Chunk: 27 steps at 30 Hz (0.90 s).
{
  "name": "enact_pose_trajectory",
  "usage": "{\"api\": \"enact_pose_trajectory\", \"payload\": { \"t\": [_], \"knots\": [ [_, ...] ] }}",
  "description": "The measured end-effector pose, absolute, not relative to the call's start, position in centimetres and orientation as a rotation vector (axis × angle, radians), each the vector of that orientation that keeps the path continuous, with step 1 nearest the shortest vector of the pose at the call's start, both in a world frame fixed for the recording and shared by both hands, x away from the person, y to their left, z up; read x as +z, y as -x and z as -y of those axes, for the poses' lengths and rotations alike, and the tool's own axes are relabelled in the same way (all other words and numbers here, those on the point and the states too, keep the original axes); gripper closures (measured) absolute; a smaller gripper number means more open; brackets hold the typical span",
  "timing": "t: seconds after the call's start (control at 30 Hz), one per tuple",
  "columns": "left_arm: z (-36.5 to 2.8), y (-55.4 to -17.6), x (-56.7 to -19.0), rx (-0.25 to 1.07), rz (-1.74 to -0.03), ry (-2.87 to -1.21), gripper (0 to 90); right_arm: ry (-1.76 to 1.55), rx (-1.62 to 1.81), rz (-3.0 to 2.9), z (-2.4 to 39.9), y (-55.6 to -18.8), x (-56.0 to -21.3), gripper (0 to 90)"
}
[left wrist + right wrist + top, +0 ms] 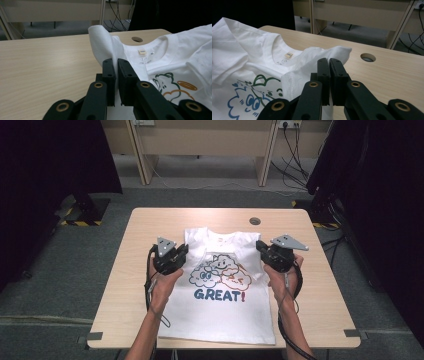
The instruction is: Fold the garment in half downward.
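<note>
High view: both grippers' jaws clamp white T-shirt (220, 305) sleeves on table (130, 270).

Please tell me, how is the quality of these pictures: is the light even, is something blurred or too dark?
High view: even light on the table, dark curtains at both sides, slightly soft. Left gripper view: the T-shirt is sharp, the near black jaws are soft and dim. Right gripper view: the same, the upper left corner is black.
</note>
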<state>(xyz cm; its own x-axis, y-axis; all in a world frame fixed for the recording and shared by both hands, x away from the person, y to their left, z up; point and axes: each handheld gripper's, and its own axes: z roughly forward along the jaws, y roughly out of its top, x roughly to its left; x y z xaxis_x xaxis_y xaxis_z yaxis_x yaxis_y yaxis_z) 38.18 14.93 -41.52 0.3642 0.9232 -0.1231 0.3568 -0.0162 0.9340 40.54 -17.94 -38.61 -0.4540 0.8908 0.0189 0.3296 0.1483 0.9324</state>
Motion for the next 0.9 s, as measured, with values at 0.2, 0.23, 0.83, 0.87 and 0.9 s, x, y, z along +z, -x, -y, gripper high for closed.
{"api": "enact_pose_trajectory", "payload": {
  "t": [0.2, 0.23, 0.83, 0.87, 0.9],
  "knots": [
    [-15.6, -36.4, -43.3, 0.642, -1.197, -1.558, 82.8, -1.146, 1.312, -1.886, 17.7, -38.5, -39.7, 87.7],
    [-15.8, -35.6, -44.1, 0.638, -1.208, -1.547, 82.8, -1.142, 1.312, -1.897, 17.7, -37.9, -40.0, 87.6],
    [-17.3, -32.1, -46.9, 0.598, -1.229, -1.555, 82.3, -1.127, 1.305, -1.965, 17.5, -33.6, -43.3, 87.6],
    [-17.4, -31.9, -47.0, 0.594, -1.233, -1.555, 82.3, -1.127, 1.302, -1.971, 17.5, -33.4, -43.5, 87.6],
    [-17.5, -31.8, -47.2, 0.59, -1.238, -1.558, 82.3, -1.129, 1.3, -1.976, 17.6, -33.2, -43.6, 87.5]
  ]
}}
